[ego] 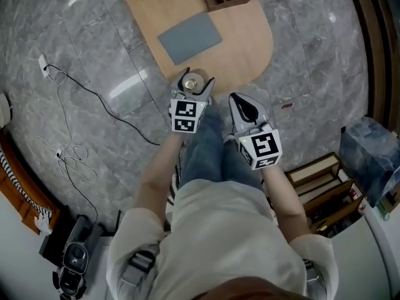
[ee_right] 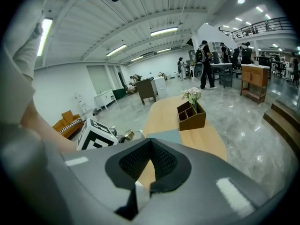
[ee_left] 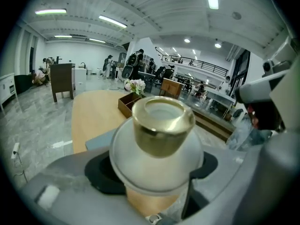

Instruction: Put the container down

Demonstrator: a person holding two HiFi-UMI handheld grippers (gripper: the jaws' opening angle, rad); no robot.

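Two grippers hover near the wooden table (ego: pixel 237 49). The left gripper (ego: pixel 192 86) clamps a gold-lidded frosted jar (ee_left: pixel 161 125). The right gripper (ego: pixel 245 107) has its jaws together, empty.

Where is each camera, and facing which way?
Head view: on the person's head, steeply down at the light wooden table, forearms, jeans, left gripper, right gripper.
Left gripper view: on it, along jaws gripping a frosted white container, gold cap.
Right gripper view: on it, along shut empty jaws; sleeve shows.
All share the table.
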